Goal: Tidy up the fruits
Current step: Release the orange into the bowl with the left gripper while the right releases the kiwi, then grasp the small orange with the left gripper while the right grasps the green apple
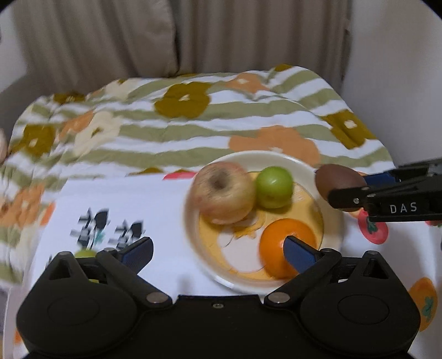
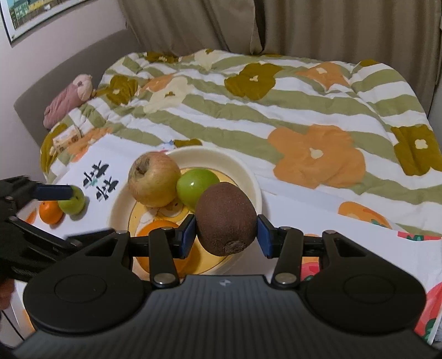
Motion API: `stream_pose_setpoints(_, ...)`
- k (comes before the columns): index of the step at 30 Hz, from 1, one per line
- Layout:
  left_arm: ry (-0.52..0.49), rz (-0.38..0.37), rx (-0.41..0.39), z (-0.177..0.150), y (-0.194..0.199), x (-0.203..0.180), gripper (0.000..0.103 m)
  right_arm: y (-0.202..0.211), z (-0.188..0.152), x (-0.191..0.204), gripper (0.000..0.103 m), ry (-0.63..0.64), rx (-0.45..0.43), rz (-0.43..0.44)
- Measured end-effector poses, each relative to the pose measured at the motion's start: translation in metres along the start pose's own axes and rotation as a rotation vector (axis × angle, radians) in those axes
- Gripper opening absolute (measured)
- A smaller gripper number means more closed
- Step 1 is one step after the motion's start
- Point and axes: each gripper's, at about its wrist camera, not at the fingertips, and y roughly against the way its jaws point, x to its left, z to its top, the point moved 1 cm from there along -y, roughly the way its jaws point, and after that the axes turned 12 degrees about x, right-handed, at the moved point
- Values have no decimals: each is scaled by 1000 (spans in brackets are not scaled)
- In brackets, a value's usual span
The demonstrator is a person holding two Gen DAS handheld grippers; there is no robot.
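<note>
Kiwi [image 2: 225, 219] sits pinched between the right gripper's [image 2: 225, 234] blue pads, held above the near rim of the cream plate [image 2: 248, 176] carrying an apple [image 2: 153, 179], green fruit [image 2: 196, 187] and orange [image 1: 279, 245]. Left gripper [image 1: 218, 251] hangs spread wide, holding nothing, just beside that plate.

A quilt [image 2: 276, 105] with green stripes and orange, olive and cream flowers covers the bed. On its near part lies a white cloth [image 2: 345, 234] printed with red-orange fruit and black characters. At the quilt's far left edge rests a pink plush toy [image 2: 69, 100], and near it a small printed box [image 2: 67, 139], perhaps tissues. Beige curtains [image 2: 304, 24] hang behind; a framed picture [image 2: 36, 13] hangs on the left wall.
</note>
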Motion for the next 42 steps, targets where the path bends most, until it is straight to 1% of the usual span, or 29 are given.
stream_pose_setpoints(2,32,-4,11,-5,2,8,102,-4,1,1,62,6,13,4)
stream_pose_setpoints(5,44,16,16,-12,5,14,102,-8,1,4,62,22,26,19)
stream_pose_setpoints(9,64,25,17,-18,10,17,102,-17,2,10,62,45,43,13)
stream_pose_setpoints(13,64,33,22,-25,14,20,102,-24,3,13,62,43,59,16)
stream_pose_setpoints(16,63,43,23,-30,17,22,102,-23,1,13,64,32,47,25)
stream_pose_setpoints(18,71,43,22,-34,18,26,102,-20,2,13,70,26,26,8)
stream_pose_setpoints(19,75,43,21,-35,19,27,102,-18,2,13,75,22,22,0)
stream_pose_setpoints(21,80,42,16,-38,22,28,102,-16,1,13,80,16,26,-8)
stream_pose_setpoints(23,80,39,8,-40,25,27,102,-10,-4,12,90,-2,11,-11)
stream_pose_setpoints(24,78,38,3,-41,27,26,102,-5,-6,12,100,-14,-3,-20)
stream_pose_setpoints(25,76,35,-1,-42,28,25,102,0,-9,12,103,-26,-18,-30)
stream_pose_setpoints(32,62,14,-39,-46,47,21,102,34,-26,19,103,-57,-65,-57)
stream_pose_setpoints(37,56,21,-77,-52,67,19,102,57,-36,29,103,-65,-98,-89)
stream_pose_setpoints(42,73,22,-108,-68,81,22,102,73,-48,39,103,-101,-118,-80)
